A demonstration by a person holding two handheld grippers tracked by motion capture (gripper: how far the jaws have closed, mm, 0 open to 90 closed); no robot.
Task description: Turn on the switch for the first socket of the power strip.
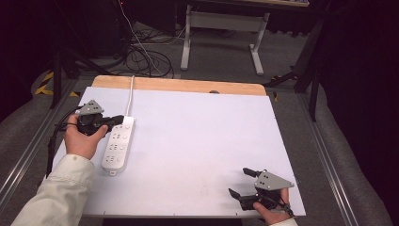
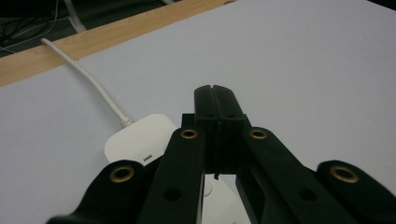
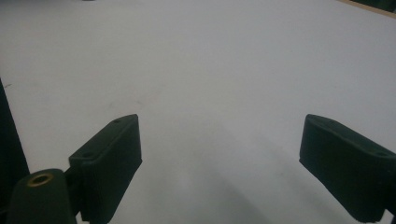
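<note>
Left gripper (image 1: 118, 120), jaws pressed together on nothing, is hovering over, maybe touching, the power strip (image 1: 118, 143)'s far end; right gripper (image 1: 240, 182) is resting wide open.

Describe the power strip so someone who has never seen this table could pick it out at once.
On the white table, look along its left side, where a person's left hand holds a black tool, jaws shut. Its tip is at the far end of a long white power strip, the one object lying there, with sockets in a row and a white cord trailing off the far edge.
</note>
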